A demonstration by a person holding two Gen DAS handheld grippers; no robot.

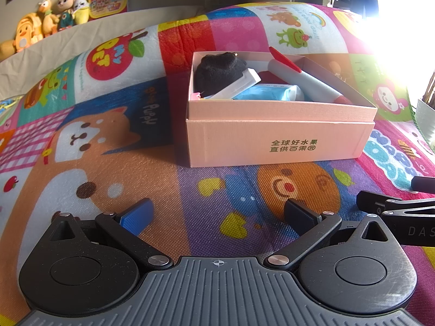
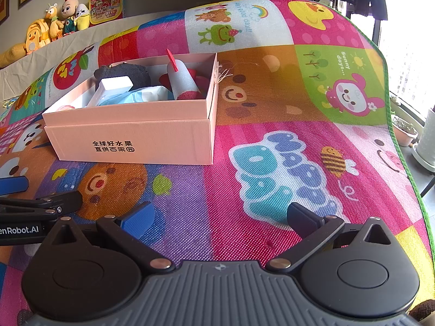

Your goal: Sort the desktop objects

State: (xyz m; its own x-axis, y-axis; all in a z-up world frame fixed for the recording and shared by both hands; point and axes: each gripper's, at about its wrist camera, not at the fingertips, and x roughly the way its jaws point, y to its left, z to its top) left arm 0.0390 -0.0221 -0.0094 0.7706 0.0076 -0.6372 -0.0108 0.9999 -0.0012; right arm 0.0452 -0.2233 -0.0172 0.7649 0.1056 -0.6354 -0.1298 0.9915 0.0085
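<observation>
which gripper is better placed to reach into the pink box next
Probably the left gripper. In its view the pink box sits straight ahead between its open fingers, while for the right gripper the box lies off to the left. Both are open and empty, resting low over the mat.

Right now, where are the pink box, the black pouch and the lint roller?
pink box [image 1: 280,138]: left wrist view, front wall.
black pouch [image 1: 217,70]: left wrist view, its fuzzy body.
lint roller [image 2: 182,80]: right wrist view, grey barrel.
</observation>
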